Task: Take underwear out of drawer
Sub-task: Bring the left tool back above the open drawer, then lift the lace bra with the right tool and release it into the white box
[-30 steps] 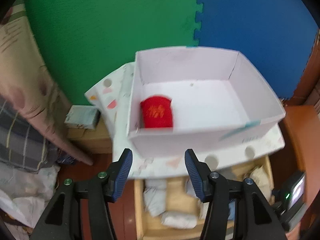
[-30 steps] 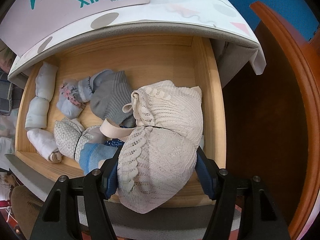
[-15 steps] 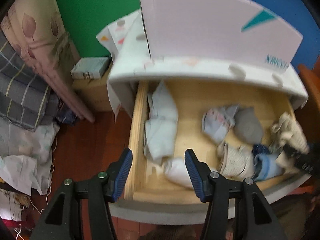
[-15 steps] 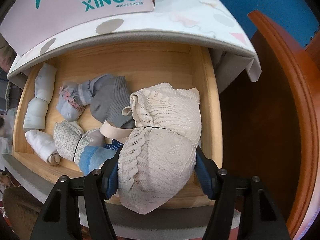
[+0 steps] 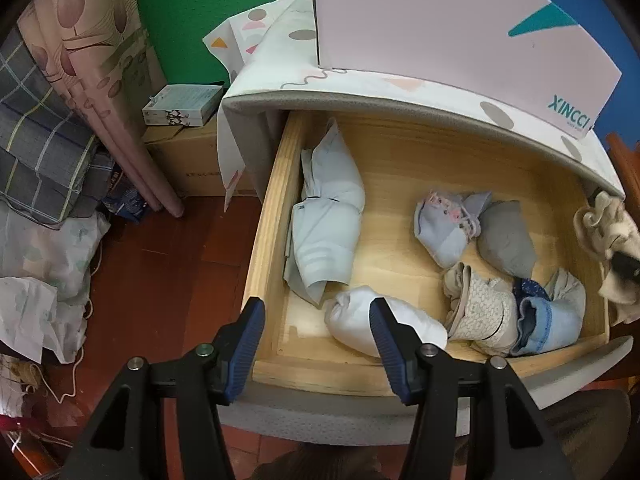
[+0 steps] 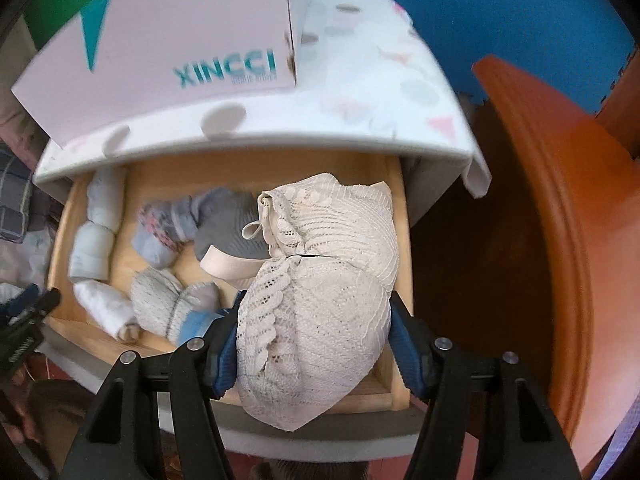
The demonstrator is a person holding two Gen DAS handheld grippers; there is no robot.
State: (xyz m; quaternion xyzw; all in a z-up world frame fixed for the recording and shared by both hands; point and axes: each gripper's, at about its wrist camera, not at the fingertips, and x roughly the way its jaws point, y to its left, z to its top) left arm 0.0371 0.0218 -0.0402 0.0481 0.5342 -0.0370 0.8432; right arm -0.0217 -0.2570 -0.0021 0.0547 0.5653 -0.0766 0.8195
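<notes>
while rolled underwear [image 5: 384, 322] fills the drawer [image 5: 268, 216], right gripper [image 6: 316, 332] clamps a lace bra [image 6: 320, 280], left gripper [image 5: 318, 330] open.

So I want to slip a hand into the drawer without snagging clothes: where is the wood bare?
The drawer has a bare strip along the back, under the cabinet top, running down between the pale blue bundle and the floral roll. The front right is crowded: white roll, patterned roll, blue roll.

Drawer [image 5: 264, 240] open from above; cabinet top [image 5: 400, 96] overhangs its back.
</notes>
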